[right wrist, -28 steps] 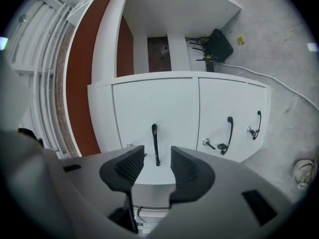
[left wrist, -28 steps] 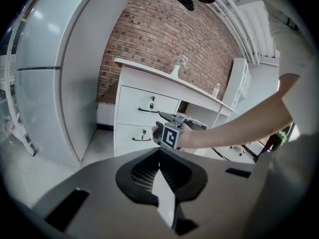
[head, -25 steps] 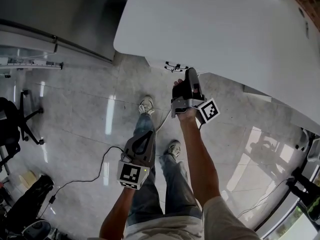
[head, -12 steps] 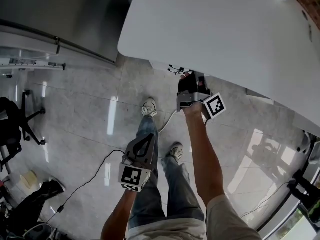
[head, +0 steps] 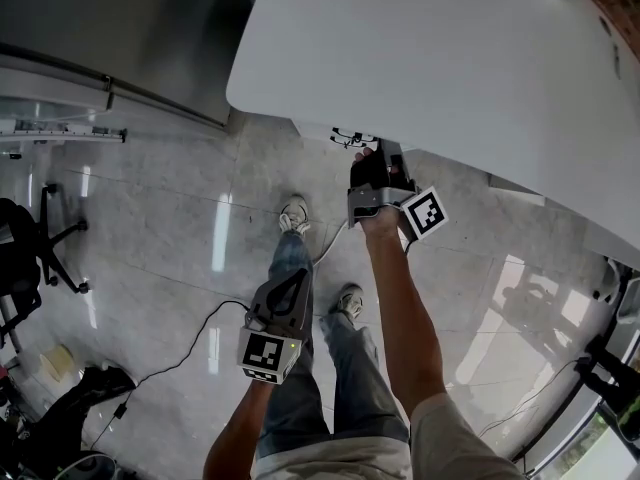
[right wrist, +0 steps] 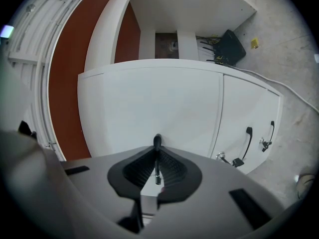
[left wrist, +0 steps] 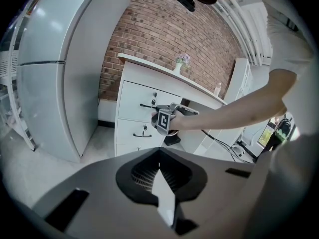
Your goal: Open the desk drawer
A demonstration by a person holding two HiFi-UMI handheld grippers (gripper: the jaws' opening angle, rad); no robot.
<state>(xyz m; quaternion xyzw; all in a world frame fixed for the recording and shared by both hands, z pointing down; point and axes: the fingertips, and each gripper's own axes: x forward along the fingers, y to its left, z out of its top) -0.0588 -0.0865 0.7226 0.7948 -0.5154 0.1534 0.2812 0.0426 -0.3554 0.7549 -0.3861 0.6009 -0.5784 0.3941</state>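
Pale tiled floor (head: 170, 218) under a white desk (head: 450, 58). The right gripper (right wrist: 157, 159) has just been closing and its jaws pinch the thin black handle (right wrist: 157, 142) of the top drawer (right wrist: 149, 103), which sits shut. The left gripper (left wrist: 162, 195), jaws together and empty, hangs low beside the person's leg (head: 290, 258)

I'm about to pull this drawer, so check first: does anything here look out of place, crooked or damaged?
Nothing is damaged or askew. The drawers sit flush, and the right gripper has just been closing its jaws on the top handle. The only stray thing is a loose cable trailing across the floor.
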